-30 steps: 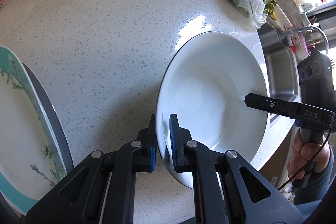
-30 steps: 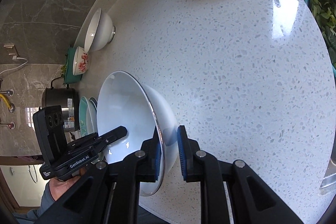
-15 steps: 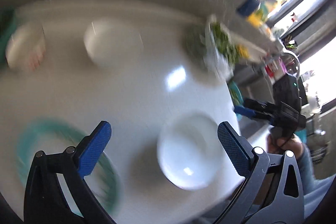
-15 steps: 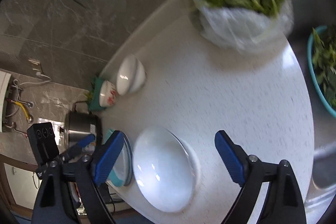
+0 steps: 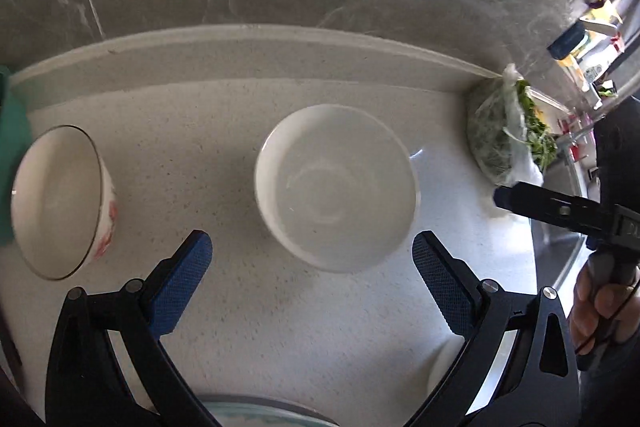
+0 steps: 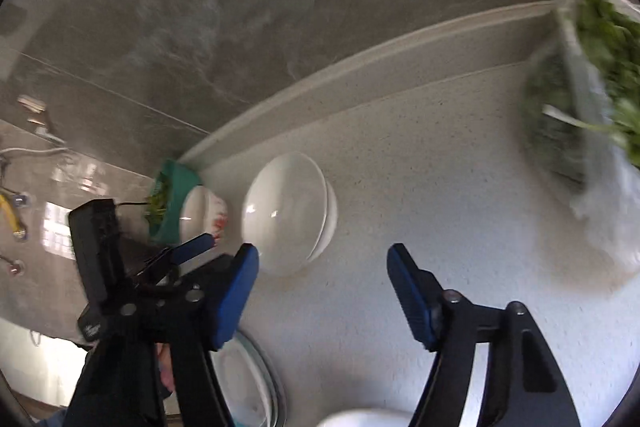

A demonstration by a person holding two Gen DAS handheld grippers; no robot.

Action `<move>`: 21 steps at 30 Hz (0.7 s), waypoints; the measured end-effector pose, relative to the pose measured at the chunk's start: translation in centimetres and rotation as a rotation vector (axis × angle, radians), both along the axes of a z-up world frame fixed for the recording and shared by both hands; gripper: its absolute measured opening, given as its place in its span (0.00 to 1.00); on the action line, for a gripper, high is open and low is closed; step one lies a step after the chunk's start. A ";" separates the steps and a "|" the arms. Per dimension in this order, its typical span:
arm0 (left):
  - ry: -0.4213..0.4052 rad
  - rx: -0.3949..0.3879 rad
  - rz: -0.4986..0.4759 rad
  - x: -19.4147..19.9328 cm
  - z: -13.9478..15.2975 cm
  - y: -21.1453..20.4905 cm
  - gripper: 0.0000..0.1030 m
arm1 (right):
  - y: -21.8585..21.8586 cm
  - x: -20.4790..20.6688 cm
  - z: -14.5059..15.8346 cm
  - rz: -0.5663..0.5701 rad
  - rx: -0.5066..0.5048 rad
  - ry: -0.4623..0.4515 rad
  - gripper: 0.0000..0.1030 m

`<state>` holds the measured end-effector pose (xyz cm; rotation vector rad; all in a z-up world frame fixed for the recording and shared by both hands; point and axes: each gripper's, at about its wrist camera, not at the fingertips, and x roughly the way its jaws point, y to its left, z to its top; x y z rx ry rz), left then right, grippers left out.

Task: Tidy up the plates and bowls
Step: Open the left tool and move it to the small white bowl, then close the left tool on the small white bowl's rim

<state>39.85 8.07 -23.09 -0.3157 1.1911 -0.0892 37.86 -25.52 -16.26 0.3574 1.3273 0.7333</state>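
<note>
Both tongs spread and empty, lined up on white bowl.
Left tongs (image 5: 312, 255) frame white bowl (image 5: 336, 187) upright on worktop (image 5: 240, 327) by flowered bowl (image 5: 60, 203), probably next pickup; right tongs (image 6: 322, 271) beside, plate (image 6: 248, 383) near front edge.

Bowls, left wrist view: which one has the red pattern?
The smaller bowl at far left, dark-rimmed with red marks on its outside. The larger white bowl at centre is plain.
</note>
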 end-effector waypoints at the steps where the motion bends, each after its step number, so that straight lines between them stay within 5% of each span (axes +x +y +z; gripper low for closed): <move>1: 0.008 -0.002 0.011 0.3 -0.7 0.6 0.98 | 0.8 0.4 -0.7 0.004 -0.013 0.013 0.67; 4: 0.036 -0.016 0.037 1.6 -2.3 2.3 0.94 | 2.3 1.3 -2.5 0.005 -0.034 0.046 0.64; 12: 0.090 -0.050 0.023 2.9 -6.7 4.0 0.45 | 4.6 2.7 -5.2 0.026 -0.054 0.085 0.58; 21: 0.097 -0.069 0.021 4.9 -8.0 5.2 0.39 | 5.0 3.3 -6.8 0.033 -0.063 0.115 0.50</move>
